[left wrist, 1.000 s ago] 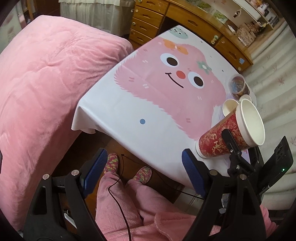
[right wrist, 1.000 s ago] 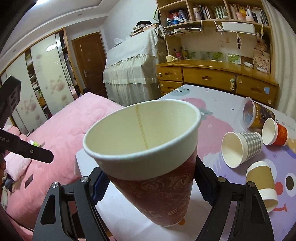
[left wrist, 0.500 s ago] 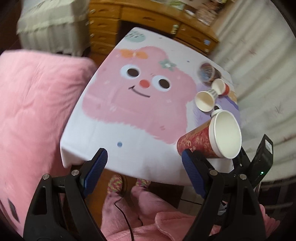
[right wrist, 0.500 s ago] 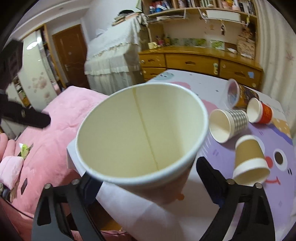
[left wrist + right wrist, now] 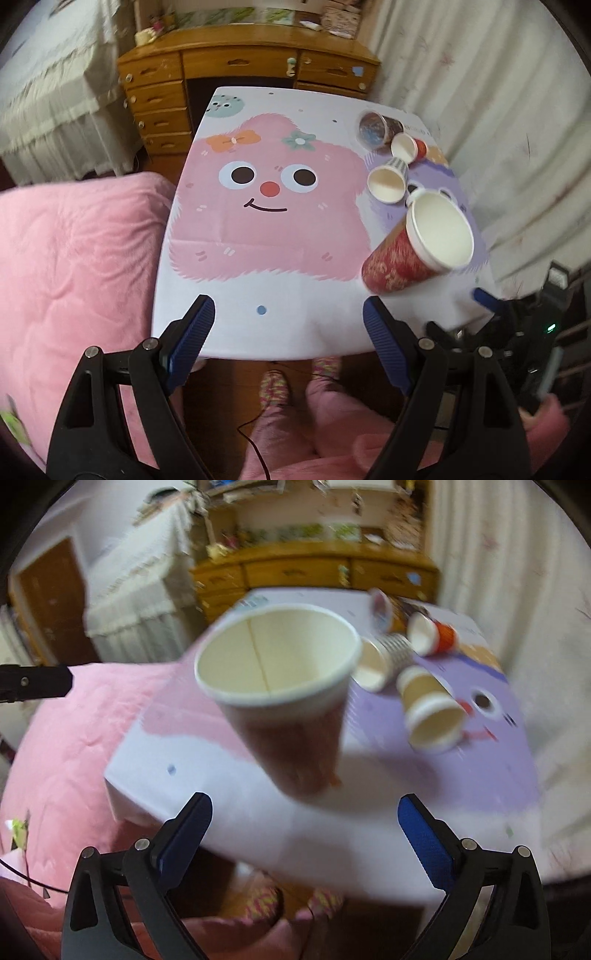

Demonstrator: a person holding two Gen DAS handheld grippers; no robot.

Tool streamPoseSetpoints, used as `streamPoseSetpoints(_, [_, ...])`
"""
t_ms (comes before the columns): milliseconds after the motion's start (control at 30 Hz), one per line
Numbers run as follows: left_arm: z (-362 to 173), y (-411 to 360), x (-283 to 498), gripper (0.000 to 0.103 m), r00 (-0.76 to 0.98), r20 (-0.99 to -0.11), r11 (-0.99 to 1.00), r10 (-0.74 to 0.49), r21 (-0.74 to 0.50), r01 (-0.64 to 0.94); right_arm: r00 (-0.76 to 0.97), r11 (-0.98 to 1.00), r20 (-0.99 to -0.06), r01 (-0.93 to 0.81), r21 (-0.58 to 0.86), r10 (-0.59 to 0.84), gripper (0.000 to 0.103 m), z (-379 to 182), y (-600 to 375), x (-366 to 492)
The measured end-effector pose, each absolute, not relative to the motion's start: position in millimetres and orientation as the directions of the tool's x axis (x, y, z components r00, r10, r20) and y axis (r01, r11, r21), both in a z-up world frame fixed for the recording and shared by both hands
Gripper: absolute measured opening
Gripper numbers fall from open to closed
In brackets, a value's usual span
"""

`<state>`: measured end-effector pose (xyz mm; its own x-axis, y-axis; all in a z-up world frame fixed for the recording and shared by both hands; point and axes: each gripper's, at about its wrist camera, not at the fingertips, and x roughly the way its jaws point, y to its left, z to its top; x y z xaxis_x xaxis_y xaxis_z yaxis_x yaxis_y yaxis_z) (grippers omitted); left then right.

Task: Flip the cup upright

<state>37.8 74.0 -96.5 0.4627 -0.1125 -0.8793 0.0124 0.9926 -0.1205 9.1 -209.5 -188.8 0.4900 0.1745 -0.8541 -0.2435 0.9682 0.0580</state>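
Note:
A large red paper cup (image 5: 291,709) with a white inside stands upright, mouth up, near the front right edge of the table (image 5: 295,321); it also shows in the left wrist view (image 5: 410,254). My right gripper (image 5: 304,829) is open and empty, drawn back from the cup, its blue pads (image 5: 424,838) apart from it. My left gripper (image 5: 288,339) is open and empty over the table's front edge, left of the cup.
Several small cups lie on their sides at the back right: a checked one (image 5: 388,181), a red one (image 5: 406,146), a dark patterned one (image 5: 376,127) and a brown one (image 5: 428,709). A pink bed (image 5: 74,258) lies left. A wooden dresser (image 5: 243,70) stands behind.
My right gripper has opened, let go of the red cup and pulled back; the cup now stands on the table. The left gripper has swung to face the table squarely.

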Motion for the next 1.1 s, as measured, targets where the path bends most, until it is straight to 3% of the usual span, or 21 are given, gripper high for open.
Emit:
streamPoseSetpoints(233, [-81.7, 52.9, 12.8, 0.081, 0.470, -0.870, 0.988, -0.152, -0.135, 0.070, 0.251, 1.000, -0.968, 0.020, -0.022, -0.026, 0.103, -174.7, -240.7, -27.3])
streamPoseSetpoints(467, [-33.2, 13.7, -11.8, 0.081, 0.551, -0.814, 0.982, -0.184, -0.177, 0.066, 0.133, 0.974, -0.986, 0.187, 0.129, 0.105, 0.103, -137.7, -283.7, -58.2])
streamPoseSetpoints(567, [-11.5, -9.1, -19.2, 0.081, 0.559, -0.816, 0.989, -0.146, -0.123, 0.080, 0.162, 0.963, -0.972, 0.184, 0.199, 0.170, 0.103, -111.1, -287.3, -65.3])
streamPoseSetpoints(700, [9.3, -20.6, -30.0, 0.081, 0.577, -0.803, 0.988, -0.149, -0.148, 0.049, 0.263, 0.959, -0.942, 0.134, 0.251, 0.210, 0.103, -67.3, -282.3, -73.1])
streamPoseSetpoints(967, [18.4, -36.4, -60.9, 0.081, 0.647, -0.761, 0.998, -0.053, -0.065, 0.006, 0.568, 0.993, -0.818, 0.018, 0.116, 0.085, 0.103, 5.8, -252.4, -99.0])
streamPoseSetpoints(1100, [14.7, -34.3, -67.8, 0.081, 0.659, -0.751, 0.999, -0.035, -0.051, -0.005, 0.605, 0.993, -0.792, 0.013, 0.118, 0.086, 0.103, 18.2, -247.9, -110.2])
